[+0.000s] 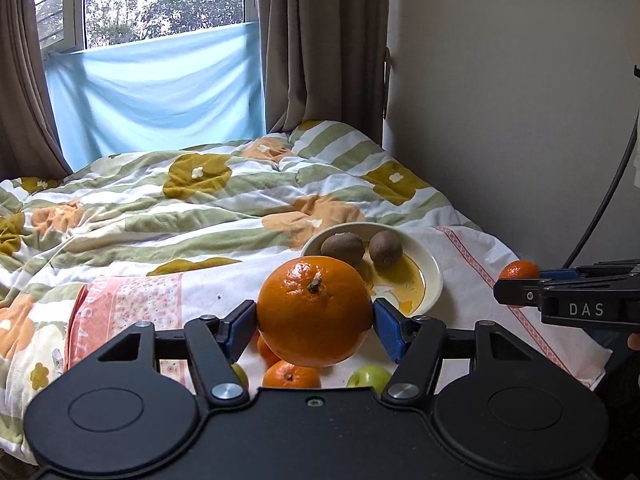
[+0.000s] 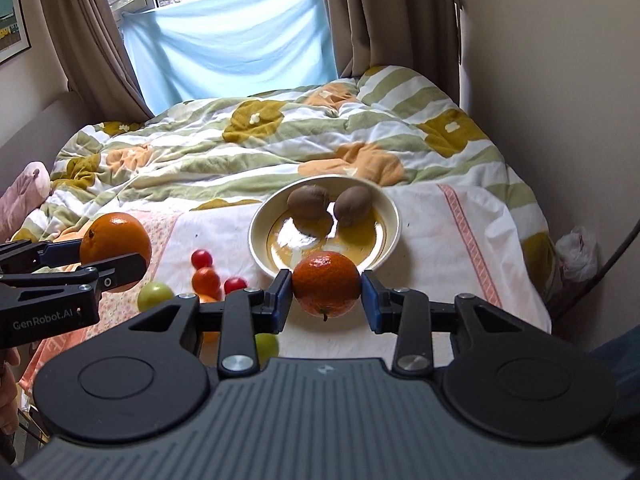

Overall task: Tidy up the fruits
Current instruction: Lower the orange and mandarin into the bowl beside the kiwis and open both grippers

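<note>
- The bed's quilt [image 2: 280, 148] is soft and uneven under the cream bowl [image 2: 394, 216], which sits at about twelve o'clock from both grippers; a hard placement could, I judge, tip the bowl or tilt it on the cloth.
- The left gripper [image 1: 315, 316] is clenched on the large orange [image 1: 314, 310], clear of the cloth. The blue pads meet it only at its widest sides, so a quick swing might let the round skin slip and drop onto the fruit below.
- The right gripper [image 2: 326, 290] grasps the small mandarin [image 2: 326, 284], just in front of the bowl's near rim. Its stem end points down, and squeezing harder could bruise it.
- Two kiwis [image 2: 308, 200] already lie at the bowl's far side; an orange set in carelessly may knock them out.
- Loose green fruit [image 2: 155, 296] and cherry tomatoes [image 2: 201, 258] lie at nine o'clock of the bowl; a dropped orange could scatter them off the cloth.
</note>
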`<state>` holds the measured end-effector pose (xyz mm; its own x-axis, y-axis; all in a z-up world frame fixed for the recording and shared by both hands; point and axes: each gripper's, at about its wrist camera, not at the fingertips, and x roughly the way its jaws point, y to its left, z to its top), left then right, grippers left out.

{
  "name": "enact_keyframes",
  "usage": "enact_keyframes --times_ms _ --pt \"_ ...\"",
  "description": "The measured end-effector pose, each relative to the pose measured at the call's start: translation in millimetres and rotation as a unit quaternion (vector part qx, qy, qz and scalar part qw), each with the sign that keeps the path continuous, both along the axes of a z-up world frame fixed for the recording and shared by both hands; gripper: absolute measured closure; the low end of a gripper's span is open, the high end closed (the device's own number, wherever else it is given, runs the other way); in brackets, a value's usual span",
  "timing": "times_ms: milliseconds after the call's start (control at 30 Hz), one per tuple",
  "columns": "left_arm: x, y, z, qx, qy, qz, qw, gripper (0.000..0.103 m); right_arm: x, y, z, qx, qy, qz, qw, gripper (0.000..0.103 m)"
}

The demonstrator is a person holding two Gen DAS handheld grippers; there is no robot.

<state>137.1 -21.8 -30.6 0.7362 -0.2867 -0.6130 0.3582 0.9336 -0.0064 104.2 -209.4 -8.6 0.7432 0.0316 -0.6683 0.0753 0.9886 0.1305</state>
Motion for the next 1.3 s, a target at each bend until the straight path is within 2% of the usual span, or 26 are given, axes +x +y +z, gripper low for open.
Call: enact_keyframes --times_ms 200,433,800,1133,1300 --pt "37 -35 -6 0.001 0.007 0.021 0.9998 0.036 43 -34 -4 0.013 0.0 0.023 1.0 0.051" --pt "84 -65 -31 0.005 0.033 0.041 0.9986 0.036 94 -60 -25 0.007 0.015 0.065 0.998 0.051" --pt "148 -98 -82 0.062 0.078 0.019 0.9948 0.036 155 -72 -64 -0.002 0.059 0.073 0.996 0.051" --pt "163 -113 -108 0.123 0.086 -0.013 0.9886 0.036 177 -73 -83 0.002 0.086 0.065 0.994 0.051" --pt "168 -117 -117 0.132 0.094 -0.021 0.9865 0.036 178 -72 -85 0.001 0.091 0.063 0.994 0.051"
